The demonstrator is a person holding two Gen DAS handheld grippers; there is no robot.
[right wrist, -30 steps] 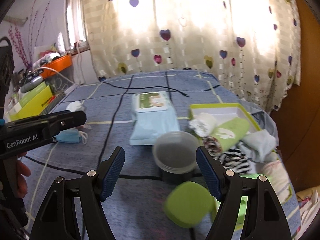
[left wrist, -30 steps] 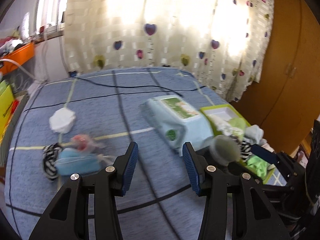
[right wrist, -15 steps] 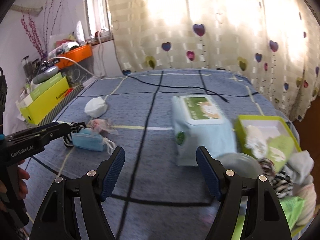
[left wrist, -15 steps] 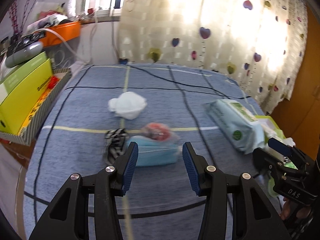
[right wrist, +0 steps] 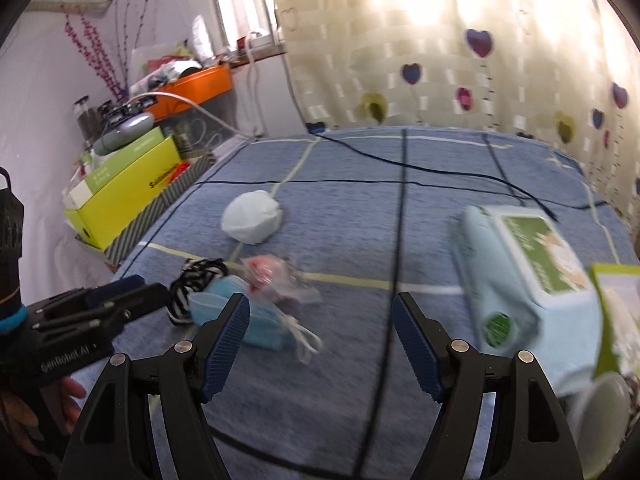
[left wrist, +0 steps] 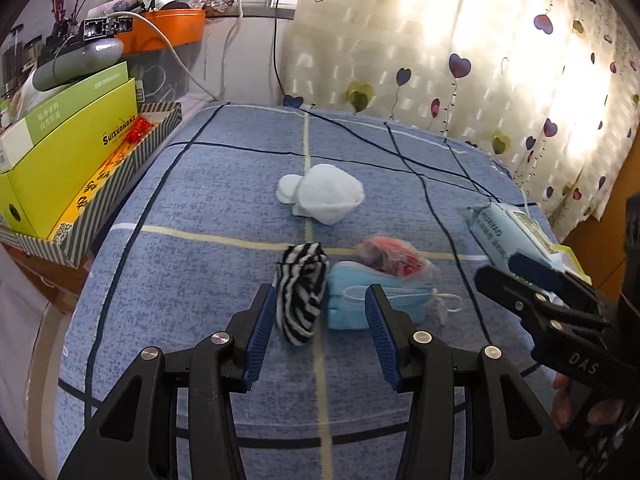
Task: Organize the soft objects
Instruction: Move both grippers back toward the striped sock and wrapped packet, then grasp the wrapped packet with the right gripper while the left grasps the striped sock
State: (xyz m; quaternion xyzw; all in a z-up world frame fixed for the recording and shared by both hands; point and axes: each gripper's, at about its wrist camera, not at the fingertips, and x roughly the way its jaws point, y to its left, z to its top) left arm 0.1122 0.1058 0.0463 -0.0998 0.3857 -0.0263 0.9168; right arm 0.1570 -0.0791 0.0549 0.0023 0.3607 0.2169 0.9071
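In your left wrist view, your left gripper (left wrist: 320, 326) hangs with its fingers spread apart and nothing between them, low over the blue bed cover (left wrist: 200, 208), toward its near edge. The striped sock (left wrist: 301, 292) lies straight ahead, just beyond the tips and a little nearer the left finger; its long axis runs away from you, roughly in line with the fingers, so a closing stroke would take it across its narrow width. Touching it on the right sits the blue mask pack (left wrist: 376, 300), with the pink bundle (left wrist: 390, 258) resting on the pack's far edge, and the white rolled cloth (left wrist: 326, 194) lies farther off toward the middle of the bed. The wipes pack (left wrist: 504, 228) sits by the right edge, behind your right gripper (left wrist: 532, 276), whose jaws you cannot judge from this side. In your right wrist view, your right gripper (right wrist: 320, 332) also stands wide apart and empty, aimed at bare cover; the mask pack (right wrist: 240, 316) lies at its left finger, the sock (right wrist: 192, 284) beyond that beside your left gripper (right wrist: 116, 296). The left hand looks nearer the sock, so it likely takes it.
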